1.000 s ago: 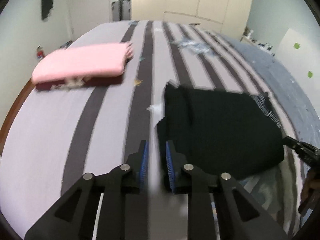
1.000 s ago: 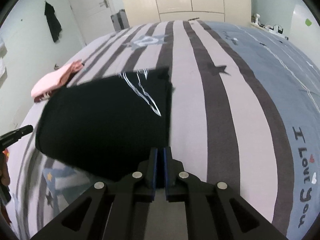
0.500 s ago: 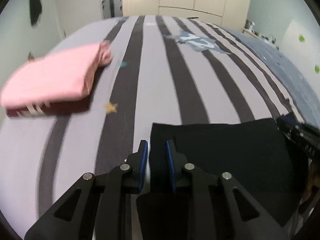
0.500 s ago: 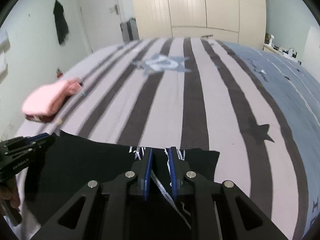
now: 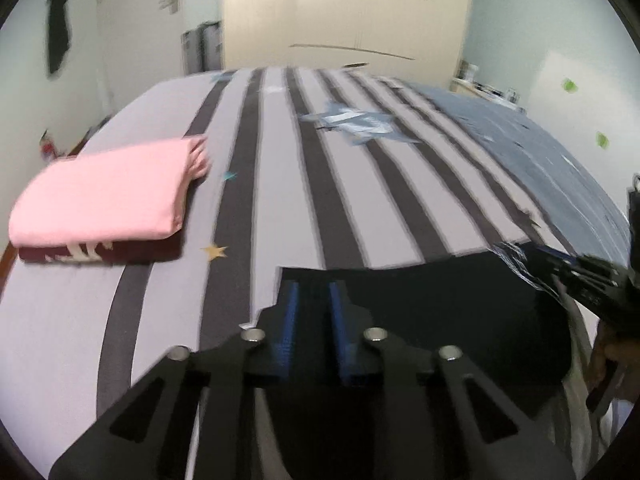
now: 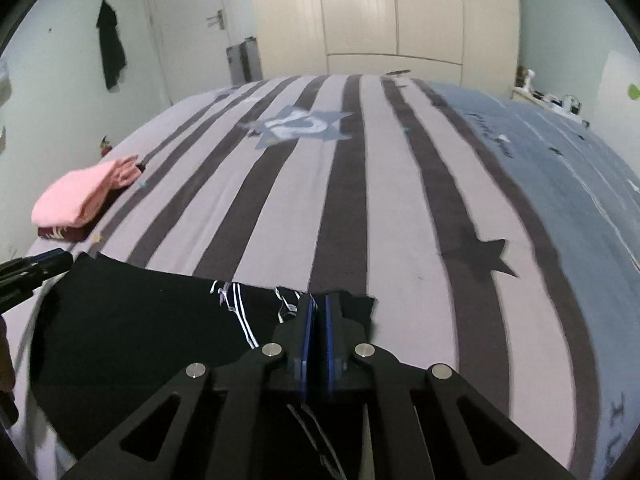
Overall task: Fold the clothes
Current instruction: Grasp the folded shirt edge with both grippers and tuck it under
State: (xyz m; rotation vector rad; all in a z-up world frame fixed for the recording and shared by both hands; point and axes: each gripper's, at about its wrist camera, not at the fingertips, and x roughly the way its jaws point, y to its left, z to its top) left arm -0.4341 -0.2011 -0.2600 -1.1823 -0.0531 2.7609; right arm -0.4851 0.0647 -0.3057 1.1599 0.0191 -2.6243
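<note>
A black garment (image 5: 440,312) with white stripes (image 6: 140,320) hangs stretched between my two grippers over the near part of the bed. My left gripper (image 5: 314,286) has the garment's left corner between its blue pads, and its jaws are closing on the cloth. My right gripper (image 6: 317,300) has the striped right corner between its pads; its jaws are closing too and stand almost together. Each gripper shows at the edge of the other's view: the right gripper (image 5: 580,276) and the left gripper (image 6: 36,268).
A folded pink garment (image 5: 108,196) lies on a maroon one (image 5: 100,254) at the bed's left side, also in the right wrist view (image 6: 76,200). The striped bedspread (image 5: 280,160) stretches ahead to cream wardrobes (image 6: 392,12). A hand (image 5: 612,356) shows at far right.
The black garment lay flat ahead of both grippers. Both moved over its near edge and closed on its corners, and the edge is now lifted between them.
</note>
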